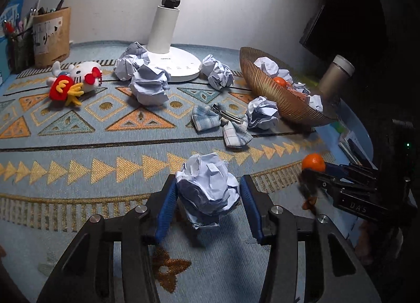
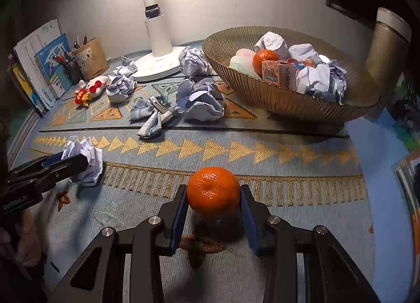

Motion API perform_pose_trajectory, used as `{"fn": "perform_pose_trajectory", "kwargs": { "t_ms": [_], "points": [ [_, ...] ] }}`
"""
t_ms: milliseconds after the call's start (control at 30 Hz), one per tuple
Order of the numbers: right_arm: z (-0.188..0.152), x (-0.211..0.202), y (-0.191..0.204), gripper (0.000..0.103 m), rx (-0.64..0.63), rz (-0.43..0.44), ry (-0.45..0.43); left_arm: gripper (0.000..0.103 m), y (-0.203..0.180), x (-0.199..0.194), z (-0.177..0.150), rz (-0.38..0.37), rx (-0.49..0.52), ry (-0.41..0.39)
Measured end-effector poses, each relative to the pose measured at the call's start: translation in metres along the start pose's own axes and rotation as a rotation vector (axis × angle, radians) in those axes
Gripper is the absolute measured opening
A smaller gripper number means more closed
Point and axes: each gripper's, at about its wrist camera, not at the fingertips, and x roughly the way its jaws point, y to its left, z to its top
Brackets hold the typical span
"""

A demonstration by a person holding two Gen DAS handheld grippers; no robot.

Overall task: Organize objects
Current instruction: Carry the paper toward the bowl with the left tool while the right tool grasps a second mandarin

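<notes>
Both grippers are loaded. The left gripper point(image 1: 208, 198) has its 2 blue pads pressed against a crumpled paper ball point(image 1: 208, 187), pinching it just above the patterned cloth point(image 1: 78, 145). The right gripper point(image 2: 214, 205) is clamped on a tangerine point(image 2: 213, 192), one pad on each flank, and the shadow underneath suggests it rides slightly clear of the cloth.

From the right wrist view, the ribbed bowl point(image 2: 288, 98) sits at 1 o'clock, already carrying another tangerine, a small card box and several paper balls. So my read is that the tangerine goes in there.

To do it well: lift before travelling, so the fruit clears the high near rim, then release low over an open patch near the middle so it doesn't bounce out. Keep the squeeze gentle, since the peel bruises.

The paper is light and springy, so hold that pinch steady. Send 1 hand in at a time, because both heading for the bowl together could collide.

More paper balls and a checked cloth point(image 1: 231, 129) wait at 12 o'clock of the left wrist view.
</notes>
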Motion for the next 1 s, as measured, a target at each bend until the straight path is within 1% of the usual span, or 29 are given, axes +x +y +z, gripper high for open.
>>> {"fn": "perform_pose_trajectory", "kwargs": {
  "t_ms": [33, 67, 100, 167, 233, 300, 367, 433, 533, 600, 633, 700, 767, 833, 900, 1000],
  "points": [
    [-0.003, 0.001, -0.001, 0.038, 0.003, -0.013, -0.002, 0.045, -0.001, 0.002, -0.003, 0.006, 0.001, -0.005],
    [-0.005, 0.001, -0.001, 0.038, -0.003, -0.034, -0.006, 0.045, -0.003, 0.003, -0.004, 0.033, 0.014, -0.01],
    [-0.006, 0.003, -0.001, 0.038, -0.008, -0.048, -0.009, 0.045, -0.005, 0.001, -0.005, 0.043, 0.03, -0.023],
    [-0.009, 0.004, -0.003, 0.038, 0.003, -0.039, -0.003, 0.045, -0.009, -0.001, -0.006, 0.043, 0.052, -0.037],
    [-0.01, 0.002, -0.007, 0.039, 0.019, -0.017, 0.0, 0.045, -0.01, 0.002, -0.007, 0.057, 0.053, -0.026],
    [-0.01, 0.001, -0.01, 0.042, 0.035, 0.004, -0.001, 0.045, -0.01, 0.002, -0.007, 0.053, 0.053, -0.029],
    [-0.012, -0.001, -0.011, 0.052, 0.045, 0.004, -0.004, 0.045, -0.01, 0.002, -0.007, 0.057, 0.055, -0.028],
    [-0.012, -0.003, -0.011, 0.054, 0.043, 0.01, -0.008, 0.045, -0.011, 0.002, -0.008, 0.061, 0.059, -0.029],
    [-0.011, -0.002, -0.009, 0.054, 0.035, 0.014, -0.013, 0.045, -0.012, 0.002, -0.008, 0.065, 0.061, -0.026],
    [-0.01, -0.001, -0.006, 0.041, 0.022, 0.008, -0.009, 0.045, -0.012, 0.002, -0.007, 0.065, 0.06, -0.025],
    [-0.01, 0.0, -0.005, 0.038, 0.015, 0.0, -0.007, 0.045, -0.012, 0.002, -0.007, 0.066, 0.058, -0.025],
    [-0.01, -0.004, -0.004, 0.038, 0.01, 0.006, -0.013, 0.045, -0.012, 0.002, -0.007, 0.065, 0.052, -0.023],
    [-0.009, -0.014, -0.005, 0.038, 0.009, 0.022, -0.033, 0.045, -0.014, 0.0, -0.005, 0.057, 0.05, -0.021],
    [-0.001, -0.03, -0.008, 0.038, 0.017, 0.038, -0.067, 0.045, -0.02, -0.003, 0.002, 0.032, 0.049, -0.02],
    [0.012, -0.051, -0.014, 0.038, 0.029, 0.042, -0.125, 0.045, -0.033, -0.01, 0.018, 0.007, 0.075, -0.049],
    [0.037, -0.081, -0.03, 0.038, 0.056, 0.009, -0.227, 0.045, -0.061, -0.017, 0.052, -0.035, 0.125, -0.092]
  ]
}}
